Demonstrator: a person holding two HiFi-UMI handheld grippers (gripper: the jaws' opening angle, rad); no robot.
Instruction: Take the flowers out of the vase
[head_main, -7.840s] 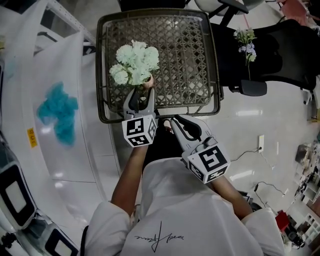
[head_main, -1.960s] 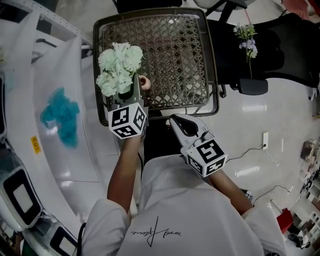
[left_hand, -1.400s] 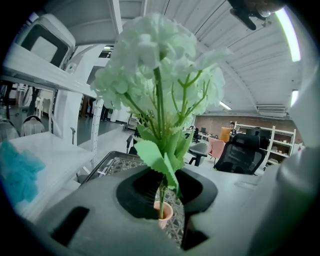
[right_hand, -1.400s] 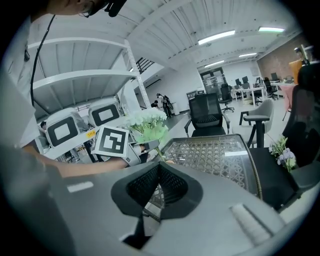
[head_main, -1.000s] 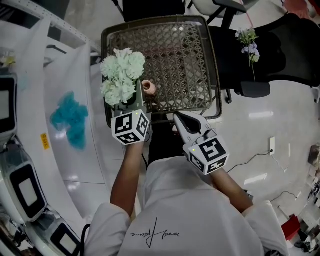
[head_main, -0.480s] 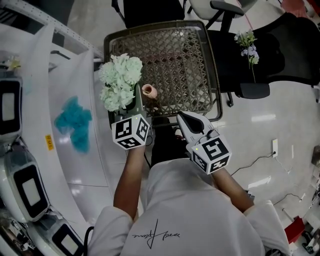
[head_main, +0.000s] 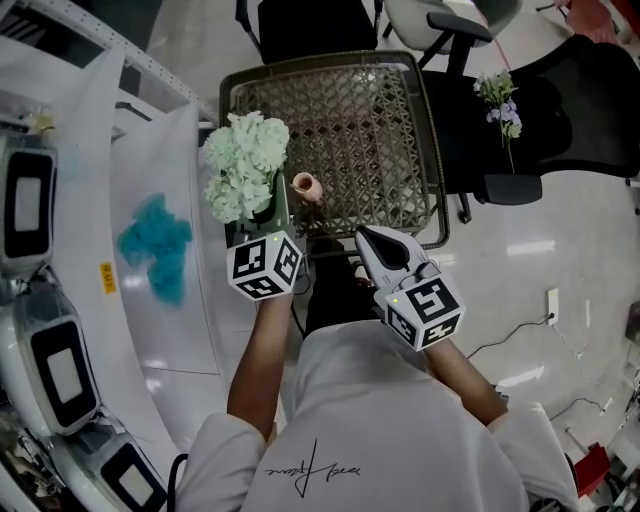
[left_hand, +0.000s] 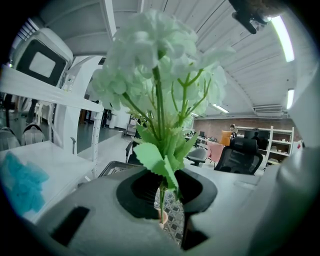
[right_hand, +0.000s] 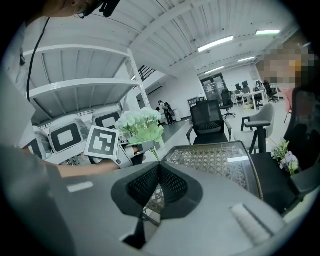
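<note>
A bunch of pale green flowers (head_main: 245, 165) hangs over the left edge of the wicker table (head_main: 400, 130). My left gripper (head_main: 279, 207) is shut on its stems. In the left gripper view the thin stem (left_hand: 161, 192) runs down between the jaws of the left gripper (left_hand: 161, 187), with the blooms (left_hand: 160, 65) above. The small pink vase (head_main: 305, 186) stands upright on the table just right of the flowers, apart from them and with nothing in it. My right gripper (head_main: 366, 233) hovers at the table's near edge, shut on nothing; the right gripper (right_hand: 159, 167) looks at the flowers (right_hand: 141, 125).
A white counter (head_main: 150, 330) on the left bears a teal clump (head_main: 155, 245) and white machines (head_main: 25, 200). A black chair (head_main: 560, 110) to the right carries a small purple sprig (head_main: 500, 95). More office chairs (head_main: 300, 25) stand beyond the table.
The flowers stood in the vase at first; my left gripper has since lifted them out and carried them left. Over the last second they rose a little. The right gripper has stayed put.
</note>
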